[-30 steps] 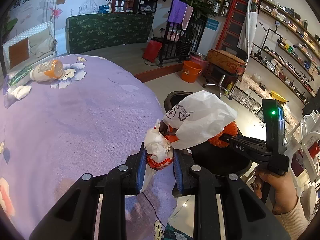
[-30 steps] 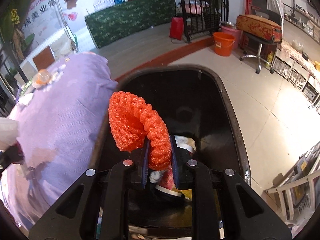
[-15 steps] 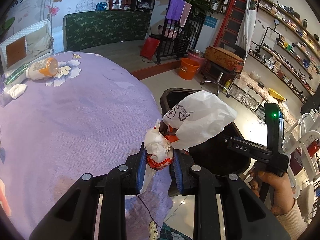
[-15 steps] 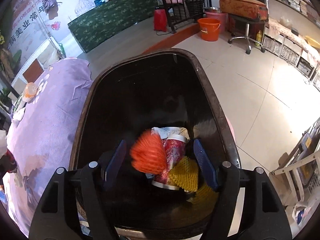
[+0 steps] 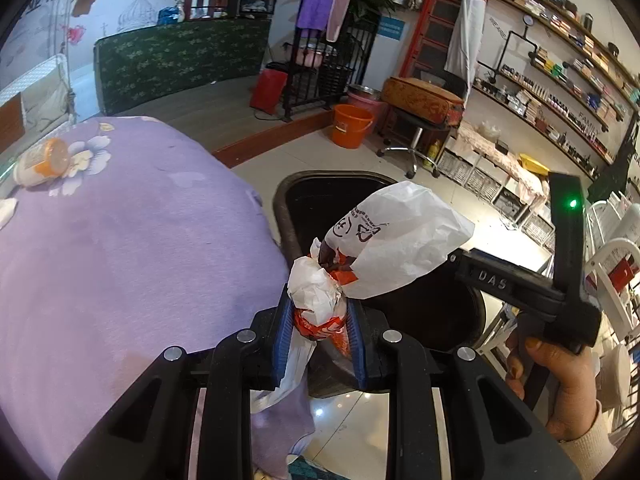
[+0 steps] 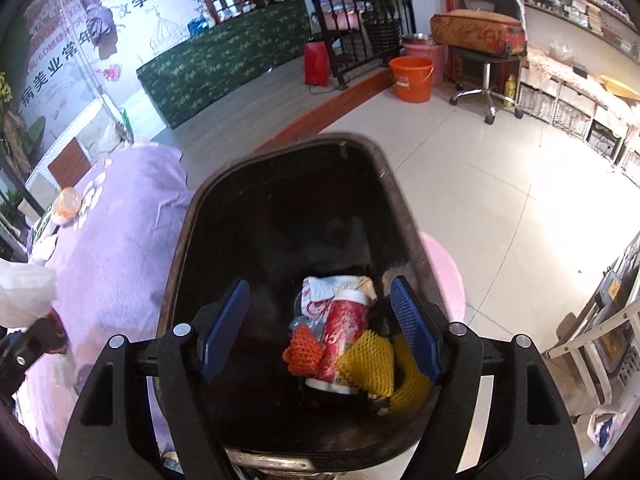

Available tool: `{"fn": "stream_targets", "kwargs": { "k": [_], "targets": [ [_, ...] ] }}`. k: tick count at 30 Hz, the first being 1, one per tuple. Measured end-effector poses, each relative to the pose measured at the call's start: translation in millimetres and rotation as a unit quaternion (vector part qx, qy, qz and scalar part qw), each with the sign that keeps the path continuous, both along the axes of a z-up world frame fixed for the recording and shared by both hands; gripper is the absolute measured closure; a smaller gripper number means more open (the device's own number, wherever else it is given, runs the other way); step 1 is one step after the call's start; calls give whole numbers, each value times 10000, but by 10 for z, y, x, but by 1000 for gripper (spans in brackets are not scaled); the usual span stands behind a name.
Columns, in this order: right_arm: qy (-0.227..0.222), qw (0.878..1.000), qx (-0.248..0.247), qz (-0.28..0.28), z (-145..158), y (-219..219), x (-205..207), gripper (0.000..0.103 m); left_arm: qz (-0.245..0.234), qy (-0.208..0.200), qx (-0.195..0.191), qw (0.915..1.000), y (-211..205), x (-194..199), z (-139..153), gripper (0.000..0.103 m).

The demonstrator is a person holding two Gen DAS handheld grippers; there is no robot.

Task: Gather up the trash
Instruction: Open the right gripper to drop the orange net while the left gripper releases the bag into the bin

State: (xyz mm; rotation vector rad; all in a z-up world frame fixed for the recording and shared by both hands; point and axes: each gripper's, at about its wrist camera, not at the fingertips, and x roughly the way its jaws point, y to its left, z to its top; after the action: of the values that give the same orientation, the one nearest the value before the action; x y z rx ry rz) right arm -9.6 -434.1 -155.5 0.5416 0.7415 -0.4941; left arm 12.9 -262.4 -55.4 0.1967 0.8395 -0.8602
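Purple cloth table (image 5: 120, 248); left claw (image 5: 318, 334) pinches crinkled white bag (image 5: 396, 236); right claw (image 6: 320, 332) agape over black bin (image 6: 404, 216).

left gripper (image 5: 318, 334): jaws clamped, level | right gripper (image 6: 320, 330): jaws spread wide, tilted downward

We are looking at a shop or salon: product-lined wall shelves (image 5: 568, 60) running far right, a wheeled stool (image 6: 486, 76), a Chinese wall poster (image 6: 60, 40) far left.

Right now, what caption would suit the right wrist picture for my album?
Open right gripper above the black trash bin, where an orange foam net, red paper cup and yellow foam net lie.
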Motion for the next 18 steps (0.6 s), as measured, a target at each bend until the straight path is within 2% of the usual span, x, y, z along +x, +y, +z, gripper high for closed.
{"fn": "stream_targets", "kwargs": {
  "k": [8,18],
  "targets": [
    [-225,9987,-95,-447,137,-191,-203,28,-302,19,161,9994,-331,-89,-106,79],
    [-268,9973,-101,-680,172,-360,-344,28,-649,-45,360,9972,-613,-212,-189,79]
  ]
}}
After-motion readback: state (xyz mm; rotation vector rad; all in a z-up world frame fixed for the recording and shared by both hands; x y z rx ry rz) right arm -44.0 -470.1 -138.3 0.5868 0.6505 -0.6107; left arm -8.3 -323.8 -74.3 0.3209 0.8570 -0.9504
